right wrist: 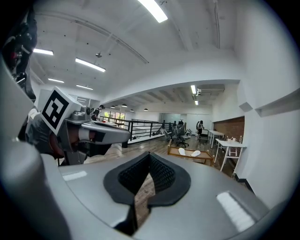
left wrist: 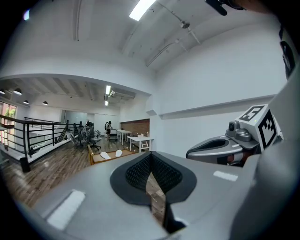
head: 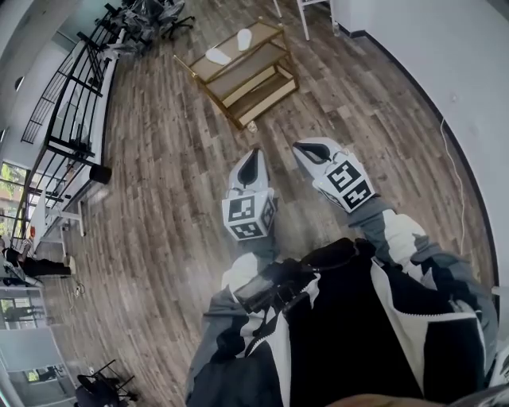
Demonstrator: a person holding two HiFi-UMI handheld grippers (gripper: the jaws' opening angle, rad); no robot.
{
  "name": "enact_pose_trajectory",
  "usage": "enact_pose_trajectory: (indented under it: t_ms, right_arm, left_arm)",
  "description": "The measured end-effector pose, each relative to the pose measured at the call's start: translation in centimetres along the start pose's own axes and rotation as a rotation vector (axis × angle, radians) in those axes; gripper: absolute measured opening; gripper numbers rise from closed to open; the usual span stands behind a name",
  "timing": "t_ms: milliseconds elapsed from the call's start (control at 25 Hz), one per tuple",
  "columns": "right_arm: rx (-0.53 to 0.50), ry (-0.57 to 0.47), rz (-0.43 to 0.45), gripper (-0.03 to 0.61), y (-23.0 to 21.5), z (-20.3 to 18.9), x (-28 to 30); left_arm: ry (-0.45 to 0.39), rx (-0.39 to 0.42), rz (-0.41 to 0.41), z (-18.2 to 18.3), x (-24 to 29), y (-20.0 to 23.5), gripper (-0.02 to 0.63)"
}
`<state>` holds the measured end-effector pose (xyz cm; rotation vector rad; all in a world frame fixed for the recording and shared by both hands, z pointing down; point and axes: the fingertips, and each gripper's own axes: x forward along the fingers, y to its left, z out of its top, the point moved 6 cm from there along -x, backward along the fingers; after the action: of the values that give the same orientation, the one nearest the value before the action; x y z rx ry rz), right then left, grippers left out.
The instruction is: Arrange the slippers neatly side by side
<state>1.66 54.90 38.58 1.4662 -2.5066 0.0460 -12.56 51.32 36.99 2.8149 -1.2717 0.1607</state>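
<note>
Two white slippers lie apart on the top shelf of a low gold-framed rack, far ahead on the wooden floor. They also show small in the left gripper view as slippers and in the right gripper view as slippers. My left gripper and right gripper are held out side by side, well short of the rack. Both are shut with nothing between the jaws.
A black railing runs along the left side. White tables and office chairs stand beyond the rack, where a person stands far off. A white wall lies to the right. A black speaker-like box sits by the railing.
</note>
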Motion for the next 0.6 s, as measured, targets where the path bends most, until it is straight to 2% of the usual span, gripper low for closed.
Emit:
enact_pose_trajectory:
  t_ms: [200,400,600]
  right_arm:
    - [0.007,0.007,0.013,0.005,-0.9,-0.3,1.4]
    - [0.013,0.01,0.004,0.005,-1.9,-0.3,4.3]
    - [0.017,0.015,-0.027,0.006,-3.6,0.0,7.7]
  left_arm:
    - [0.01,0.002,-0.005,-0.1,1.4,0.5,0.006]
    - [0.017,-0.013,0.001,-0.7,3.4,3.2,0.006]
    - [0.016,-0.014,-0.047,-0.1,7.4,5.6,0.006]
